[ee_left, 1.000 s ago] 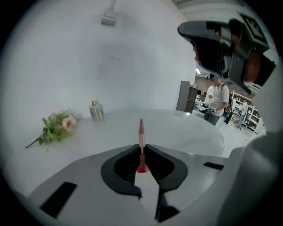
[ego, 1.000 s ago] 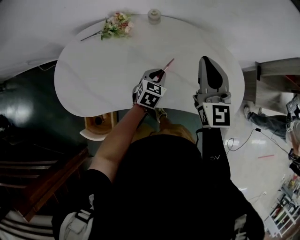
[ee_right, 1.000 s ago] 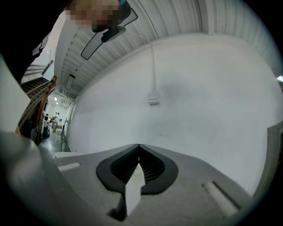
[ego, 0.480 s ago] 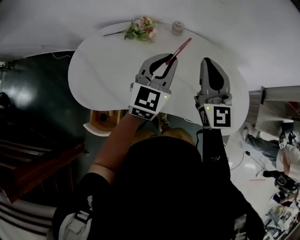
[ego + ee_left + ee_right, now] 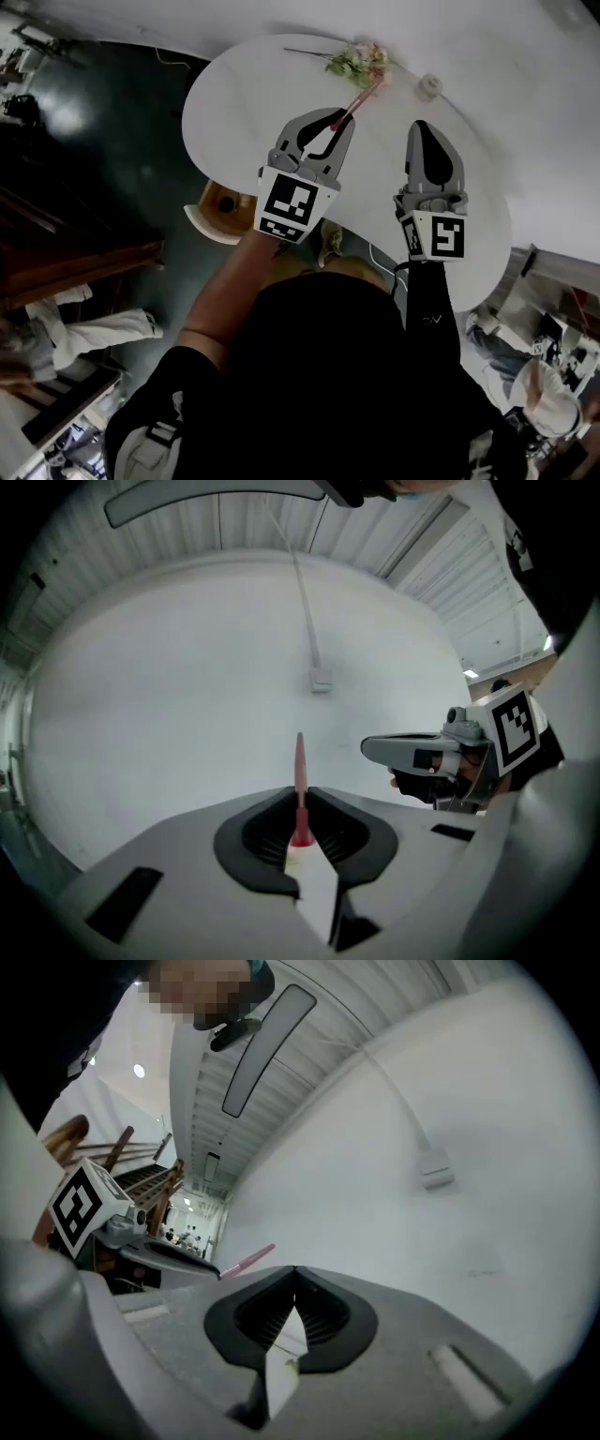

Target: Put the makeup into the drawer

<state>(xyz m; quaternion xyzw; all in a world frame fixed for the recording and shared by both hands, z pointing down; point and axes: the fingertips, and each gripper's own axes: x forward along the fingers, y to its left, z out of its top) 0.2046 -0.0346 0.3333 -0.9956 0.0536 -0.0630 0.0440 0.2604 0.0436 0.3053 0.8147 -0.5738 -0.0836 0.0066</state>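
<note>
While the left gripper [image 5: 334, 120] pinches the slim pink makeup pencil [image 5: 362, 94] above the white table [image 5: 244, 103] and the right gripper [image 5: 424, 131] beside it is closed on nothing, this looks like the carry, with finding the unseen drawer next.

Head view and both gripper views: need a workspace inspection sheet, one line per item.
Surface: white table, rounded.
Job's things: pink makeup stick, held in the air; drawer, looks pulled open under the table's near edge.
Clutter: flower sprig and small round jar, both at the far edge.
Grippers: left tongs shut on the stick; right tongs shut, empty.
Cables: white cable hanging down the wall.
Surroundings: dark floor, wooden stairs, bystanders at the edges.
</note>
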